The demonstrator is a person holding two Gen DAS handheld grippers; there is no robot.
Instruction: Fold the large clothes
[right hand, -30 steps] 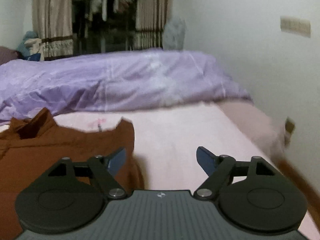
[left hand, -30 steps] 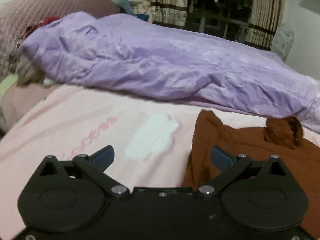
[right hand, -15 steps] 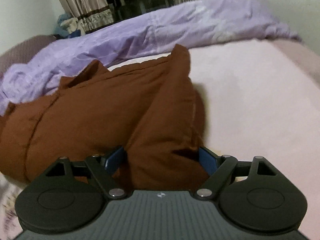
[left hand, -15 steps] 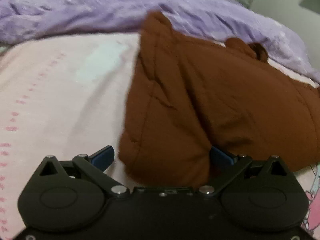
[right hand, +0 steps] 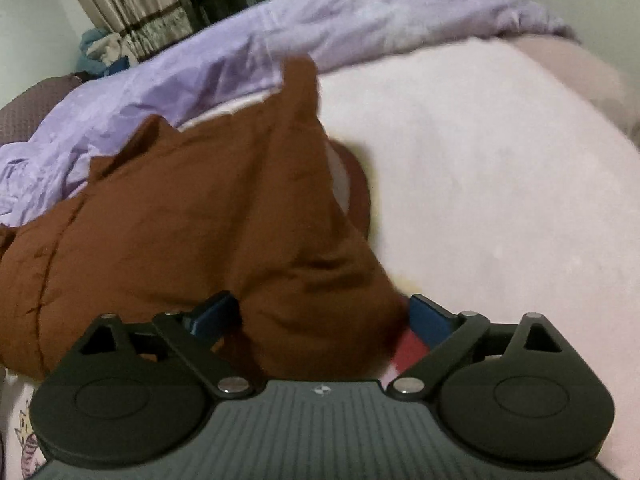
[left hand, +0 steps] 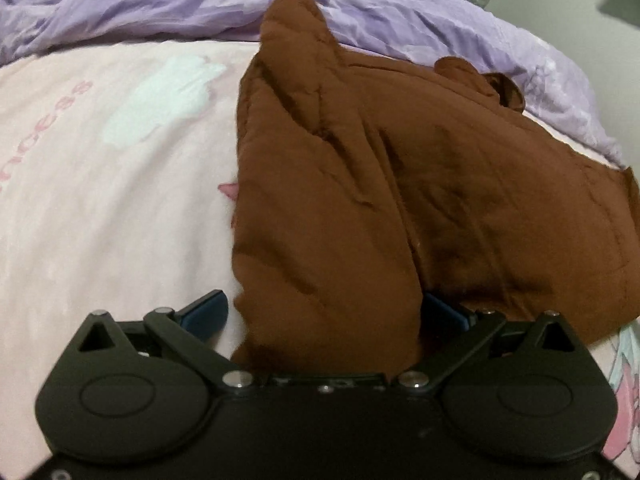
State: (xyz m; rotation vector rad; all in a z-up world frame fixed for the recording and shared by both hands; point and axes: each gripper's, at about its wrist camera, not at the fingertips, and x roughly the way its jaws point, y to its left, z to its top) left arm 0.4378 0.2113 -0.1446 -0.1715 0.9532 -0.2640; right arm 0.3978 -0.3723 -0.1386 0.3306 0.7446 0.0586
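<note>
A large rust-brown padded garment lies spread on a pink bed sheet. My left gripper is wide open, with the garment's near left corner lying between its blue fingers. In the right wrist view the same garment lies to the left, and its near right corner sits between the open fingers of my right gripper. Neither gripper has closed on the cloth. A bit of red shows under the right finger.
A crumpled purple duvet runs along the far side of the bed, also in the right wrist view. Curtains hang behind. The sheet stretches right of the garment to the bed's edge.
Both grippers have dropped toward the bed and moved forward onto the garment's near corners. The fingers have stayed open, and the cloth now sits between them.
</note>
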